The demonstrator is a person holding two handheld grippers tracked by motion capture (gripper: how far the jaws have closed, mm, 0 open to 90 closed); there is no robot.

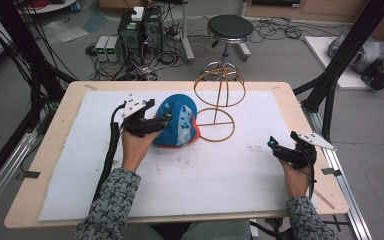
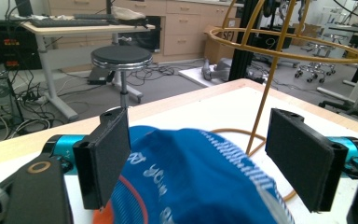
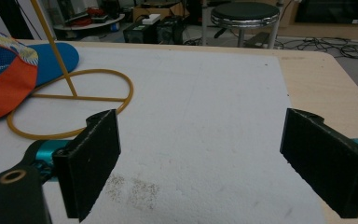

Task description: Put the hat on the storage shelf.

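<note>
Table (image 1: 55, 165): pale wood top, covered by a white foam sheet (image 1: 205, 175) with a faint brown smudge near its middle
Wire hat stand (image 1: 219, 95): yellow, domed cage on a thin post rising from a flat ring base; stands just behind and to the right of the cap, its ring touching or just beside the cap's edge
Round stool (image 1: 230, 27): black seat, on the floor beyond the table's far edge
Floor beyond: computer boxes (image 1: 140, 30) and tangled cables
Cap (image 1: 179, 122): blue with white print and an orange underside, lying on the foam left of centre, near the far side
Left gripper (image 1: 166, 119): jaws spread wide, one on each side of the cap's crown; in the left gripper view the blue cloth lies between the pads (image 2: 105, 156), no pad seen pressing on it
Right gripper (image 1: 274, 146): at the right edge of the foam, well apart from the cap; jaws spread wide over bare foam, holding nothing
</note>
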